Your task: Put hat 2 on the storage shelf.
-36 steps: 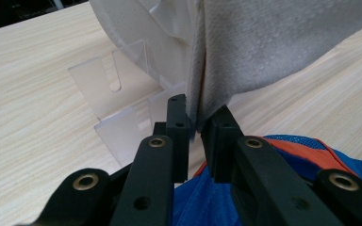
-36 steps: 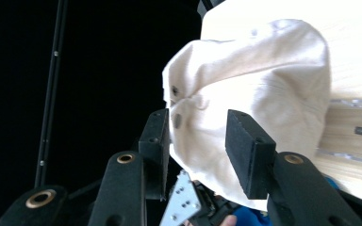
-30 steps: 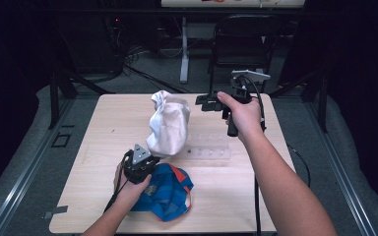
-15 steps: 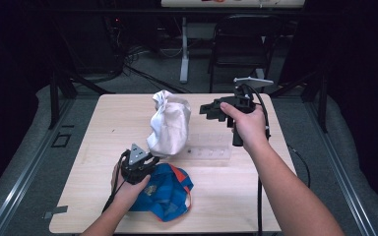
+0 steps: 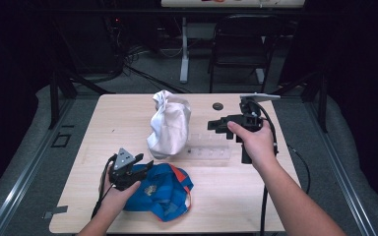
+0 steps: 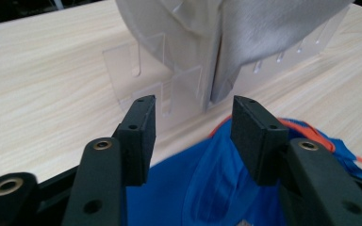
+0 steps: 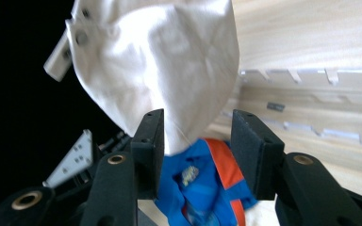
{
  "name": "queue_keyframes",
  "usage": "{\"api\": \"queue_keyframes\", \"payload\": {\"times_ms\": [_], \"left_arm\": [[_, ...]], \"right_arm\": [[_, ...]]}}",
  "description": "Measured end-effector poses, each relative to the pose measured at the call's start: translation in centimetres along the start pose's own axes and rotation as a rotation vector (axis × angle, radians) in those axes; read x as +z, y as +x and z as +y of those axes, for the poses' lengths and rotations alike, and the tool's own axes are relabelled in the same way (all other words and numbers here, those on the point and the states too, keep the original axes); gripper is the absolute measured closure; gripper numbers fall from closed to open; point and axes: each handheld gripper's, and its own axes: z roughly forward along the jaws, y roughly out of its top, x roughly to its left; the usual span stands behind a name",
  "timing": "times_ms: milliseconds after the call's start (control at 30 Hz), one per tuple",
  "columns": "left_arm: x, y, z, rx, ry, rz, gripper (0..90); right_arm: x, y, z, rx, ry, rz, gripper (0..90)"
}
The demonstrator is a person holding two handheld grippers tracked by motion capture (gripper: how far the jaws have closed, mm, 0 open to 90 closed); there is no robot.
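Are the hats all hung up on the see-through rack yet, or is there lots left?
About halfway, it seems. The white cap already sits on the clear rack. The blue and orange cap lies flat on the table. The left claw has just been opening above it, nothing pinched. The right claw hangs open near the rack. Likely left: getting the blue cap onto the rack.
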Motion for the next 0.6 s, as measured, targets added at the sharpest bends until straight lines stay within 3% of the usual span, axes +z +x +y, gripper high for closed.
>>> {"api": "queue_keyframes", "payload": {"times_ms": [167, 233, 467, 600], "left_arm": [[-1.0, 0.8, -0.7, -0.013, 0.000, -0.004, 50.5], [-1.5, 1.1, -0.9, -0.020, 0.012, -0.008, 50.5], [-2.5, 1.9, -1.7, 0.019, 0.045, -0.027, 57.8], [-2.9, 2.1, -1.8, 0.013, 0.056, -0.019, 58.9]], "right_arm": [[0.0, -1.4, -2.0, -0.030, -0.024, -0.017, 52.0], [0.0, -2.4, -3.4, -0.067, -0.024, -0.052, 52.0], [0.2, -3.8, -5.6, -0.126, -0.032, -0.090, 52.8], [0.4, -4.5, -7.1, -0.158, -0.043, -0.101, 53.8]]}}
